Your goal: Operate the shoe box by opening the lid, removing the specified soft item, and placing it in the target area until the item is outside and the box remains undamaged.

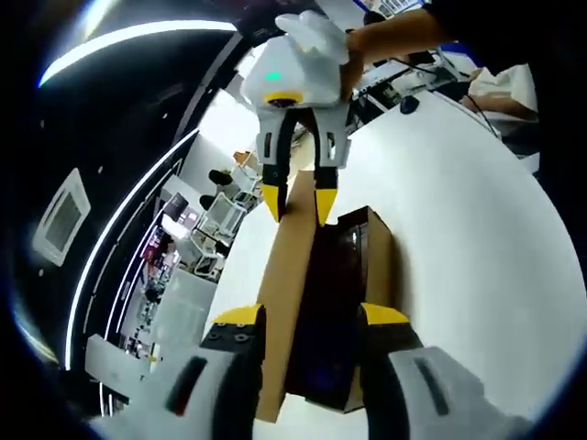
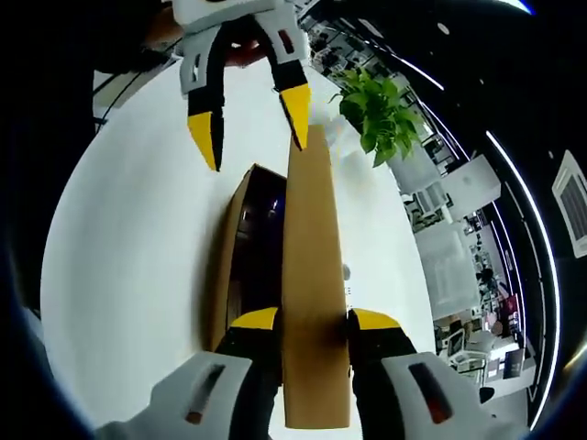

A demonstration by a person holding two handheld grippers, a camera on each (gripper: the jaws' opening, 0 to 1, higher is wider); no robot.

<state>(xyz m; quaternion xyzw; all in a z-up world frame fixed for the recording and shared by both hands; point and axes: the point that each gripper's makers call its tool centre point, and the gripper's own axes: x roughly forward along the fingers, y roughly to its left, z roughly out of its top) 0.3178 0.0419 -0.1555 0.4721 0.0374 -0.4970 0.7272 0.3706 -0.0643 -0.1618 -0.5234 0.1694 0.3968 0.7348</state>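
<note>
both grippers flank a raised lid, one at each end. left gripper, seen in the left gripper view: yellow tips straddle the near end of the lid and the box wall beside it; jaws spread with cardboard between them, but whether the pads press on it i cannot tell. right gripper, in the right gripper view: tips sit close against both faces of the lid's near edge, so it looks clamped on the lid. in each view the opposite gripper shows at the far end, tips apart around or just above the lid's far edge.

judgement on the hold: lid stands on edge, nearly upright along one long side of the box, probably hinged there. a grip at each end would keep the thin panel from twisting or tearing at the hinge, which fits the no-damage condition. opening step looks mostly done; item removal not begun.

soft item: box interior is dark, with only faint glints; cannot make out the item, presumably inside.

surface: white table, round-looking under the fisheye, box lying lengthwise on it. potted plant near the far edge. a person's hand holds the right gripper. room: dark ceiling with light strips, cluttered benches and equipment beyond.
</note>
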